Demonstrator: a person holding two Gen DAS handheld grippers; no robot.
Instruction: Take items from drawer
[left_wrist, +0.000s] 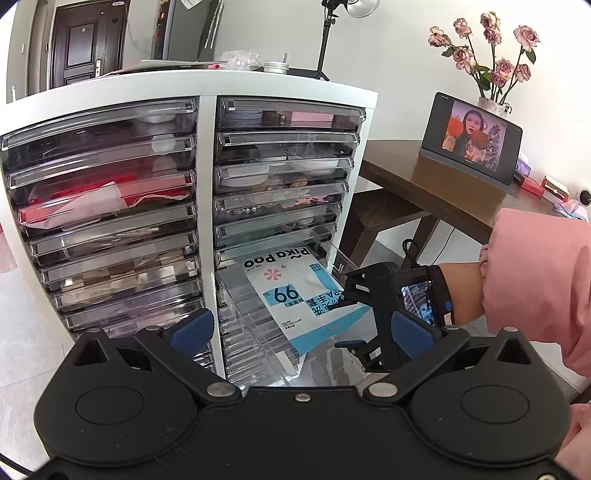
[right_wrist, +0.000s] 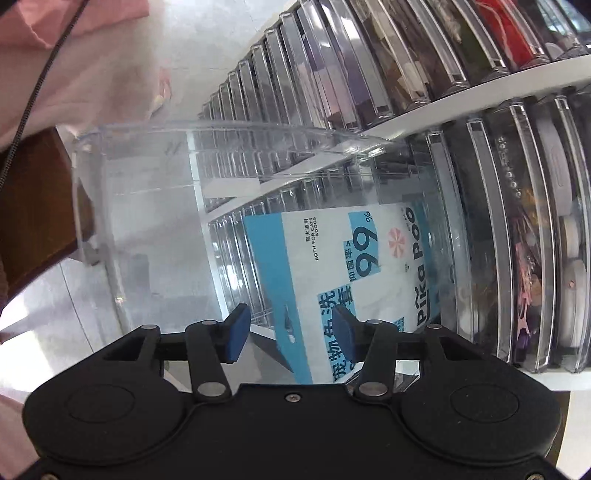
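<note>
Right tongs (right_wrist: 291, 339) hovered open right over the packet (right_wrist: 332, 266) in the pulled-out drawer (right_wrist: 147, 184); left tongs (left_wrist: 303, 332) open, farther back.

white drawer cabinet (left_wrist: 207, 155) ahead of left hand-held gripper (left_wrist: 303, 332), clear drawer (right_wrist: 155, 206) pulled out, blue-white Pika Poo packet (right_wrist: 354, 280) flat in it under right hand-held gripper (right_wrist: 291, 338), brown surface (left_wrist: 424, 177) further right carrying tablet (left_wrist: 476, 138), flower vase (left_wrist: 491, 105)

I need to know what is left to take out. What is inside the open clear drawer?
The open drawer holds one flat blue and white Pika Poo packet. Anything beneath the packet is covered.
</note>
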